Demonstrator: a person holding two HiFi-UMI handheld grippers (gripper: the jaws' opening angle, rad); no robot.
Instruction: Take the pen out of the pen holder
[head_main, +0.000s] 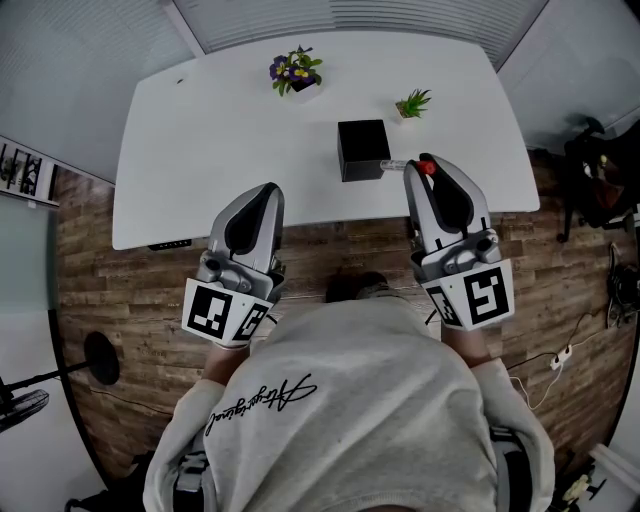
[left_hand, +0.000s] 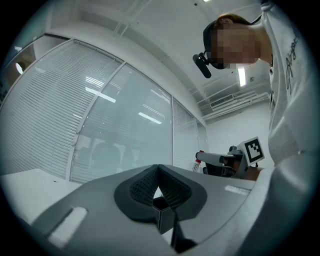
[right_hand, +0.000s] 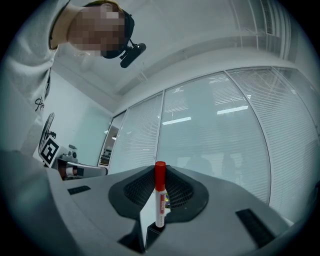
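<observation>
The black square pen holder (head_main: 363, 148) stands on the white table (head_main: 200, 130), just beyond and between my two grippers. My right gripper (head_main: 420, 166) is at the table's near edge, right of the holder, and is shut on a white pen with a red cap (head_main: 426, 167). In the right gripper view the pen (right_hand: 159, 197) stands upright between the pads, cap at the top. My left gripper (head_main: 269, 189) hovers at the near edge, left of the holder; its jaws meet with nothing between them (left_hand: 159, 168). From the left gripper view, the right gripper (left_hand: 227, 162) shows with the pen (left_hand: 198, 161).
A pot of purple and yellow flowers (head_main: 296, 72) and a small green plant (head_main: 412, 103) stand at the back of the table. Glass walls with blinds surround the room. Wooden floor lies below the table edge, with cables and a dark chair (head_main: 600, 180) at right.
</observation>
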